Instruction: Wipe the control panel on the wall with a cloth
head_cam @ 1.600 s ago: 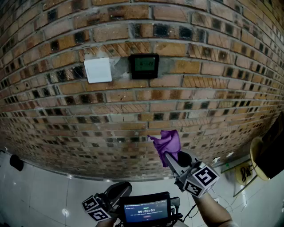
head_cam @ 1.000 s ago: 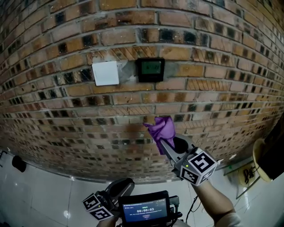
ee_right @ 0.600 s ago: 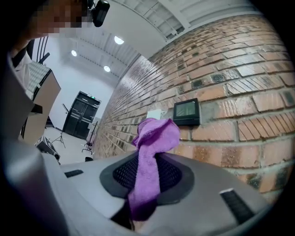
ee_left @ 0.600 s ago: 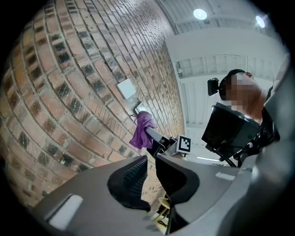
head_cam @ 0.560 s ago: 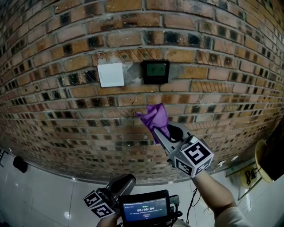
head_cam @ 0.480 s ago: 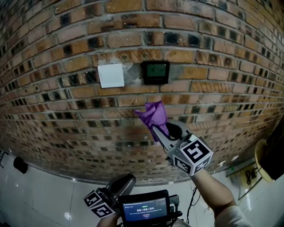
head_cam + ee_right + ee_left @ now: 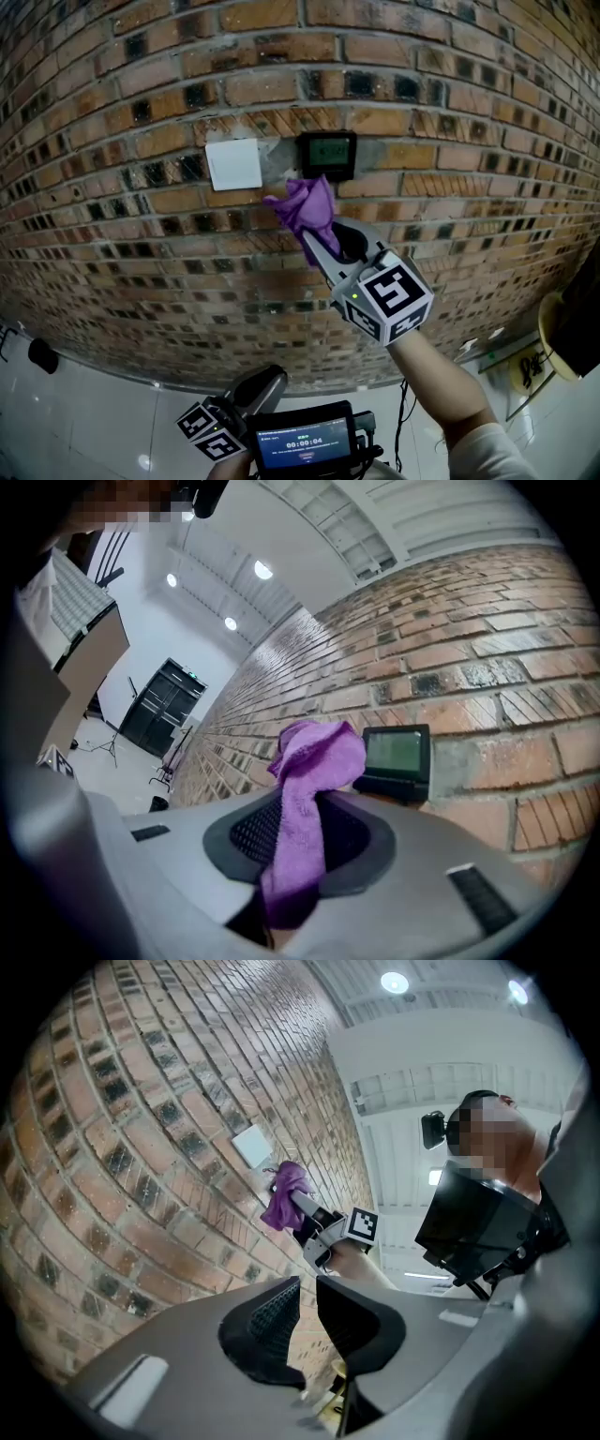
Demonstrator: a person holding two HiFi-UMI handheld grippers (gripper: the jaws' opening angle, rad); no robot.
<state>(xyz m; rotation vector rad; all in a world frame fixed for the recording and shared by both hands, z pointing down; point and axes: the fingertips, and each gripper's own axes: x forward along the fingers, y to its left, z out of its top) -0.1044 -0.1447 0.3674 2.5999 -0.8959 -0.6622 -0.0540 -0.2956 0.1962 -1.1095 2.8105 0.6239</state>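
The control panel (image 7: 326, 154) is a small black box with a greenish screen, set in the brick wall; it also shows in the right gripper view (image 7: 397, 757). My right gripper (image 7: 317, 239) is shut on a purple cloth (image 7: 302, 208), whose bunched top reaches just below and left of the panel. In the right gripper view the cloth (image 7: 307, 789) hangs between the jaws, its top beside the panel's left edge. Whether the cloth touches the panel is unclear. My left gripper (image 7: 255, 390) is held low by a phone, jaws shut and empty (image 7: 306, 1309).
A white square switch plate (image 7: 233, 164) sits on the bricks left of the panel. A phone with a timer (image 7: 302, 439) is mounted at the bottom. White tiled floor lies below the wall, with a black object (image 7: 40, 355) at left and yellow gear (image 7: 548, 337) at right.
My right gripper has risen steadily up the wall with the purple cloth, from well below the panel to just under it. The left gripper has stayed low.
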